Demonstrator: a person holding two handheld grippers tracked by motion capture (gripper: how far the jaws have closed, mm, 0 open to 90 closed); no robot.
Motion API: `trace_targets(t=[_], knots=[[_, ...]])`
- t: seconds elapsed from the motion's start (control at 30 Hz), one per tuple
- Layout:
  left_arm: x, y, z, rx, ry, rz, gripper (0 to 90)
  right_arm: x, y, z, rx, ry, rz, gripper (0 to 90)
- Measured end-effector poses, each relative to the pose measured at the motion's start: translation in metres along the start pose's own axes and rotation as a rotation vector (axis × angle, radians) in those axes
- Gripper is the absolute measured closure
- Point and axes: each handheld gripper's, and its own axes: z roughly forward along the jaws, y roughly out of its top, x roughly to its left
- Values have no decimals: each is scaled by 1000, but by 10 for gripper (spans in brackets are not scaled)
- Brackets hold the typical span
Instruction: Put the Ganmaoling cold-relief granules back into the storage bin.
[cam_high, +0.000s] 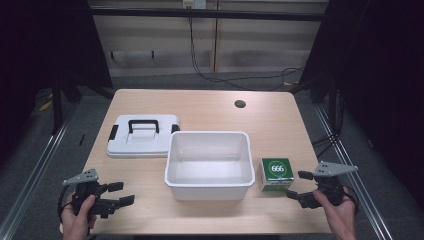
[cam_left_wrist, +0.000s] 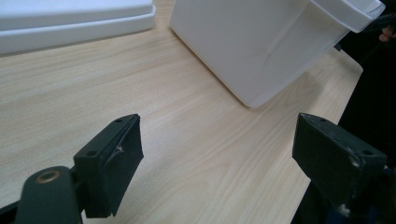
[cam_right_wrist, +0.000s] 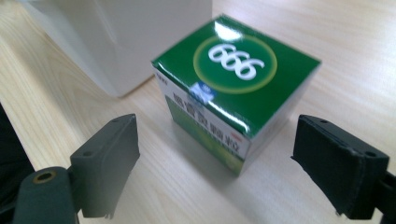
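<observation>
From my left gripper's view, the white lid (cam_left_wrist: 74, 21) ran off the top edge. The small print on the green box (cam_right_wrist: 205, 135) was too blurred to read.

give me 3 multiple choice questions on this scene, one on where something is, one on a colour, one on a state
1. Where does the green box stand?
A. inside the white bin
B. on the table right of the white bin
C. on the lid

2. What colour is the handle on the lid?
A. black
B. red
C. white

3. How is the right gripper?
A. shut on the box
B. shut and empty
C. open, near the box

Answers:
1 B, the high view shows it beside the white bin, on bare wood.
2 A, a black handle crosses the white lid.
3 C, in the right gripper view its jaws stand wide apart, short of the box.
</observation>
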Motion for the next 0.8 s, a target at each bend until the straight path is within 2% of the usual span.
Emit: trace_targets(t=[0.1,0.17,0.23,0.27,0.33,0.4,0.47,0.63,0.73,0.8], knots=[[0,0,0,0,1,-5,161,1,8,-3,-24,21,-23,136],[-1,0,1,0,0,-5,161,0,13,-4,-40,37,0,134],[-1,0,0,0,1,-3,161,-1,20,-3,-48,74,25,137],[-1,0,0,3,1,1,161,0,23,-2,-44,70,20,136],[-1,0,0,0,2,-3,161,0,30,-1,-33,58,3,136],[-1,0,0,-1,2,-4,161,-1,35,-1,-38,72,-7,141],[0,0,0,0,-1,-2,161,-1,40,0,-24,38,-24,143],[-1,0,0,-1,-2,-6,161,-1,54,3,19,54,-100,135],[-1,0,0,-1,-2,-2,161,-2,60,3,20,80,-112,136],[-1,0,0,-1,-2,-2,161,-3,66,3,42,70,-131,134]])
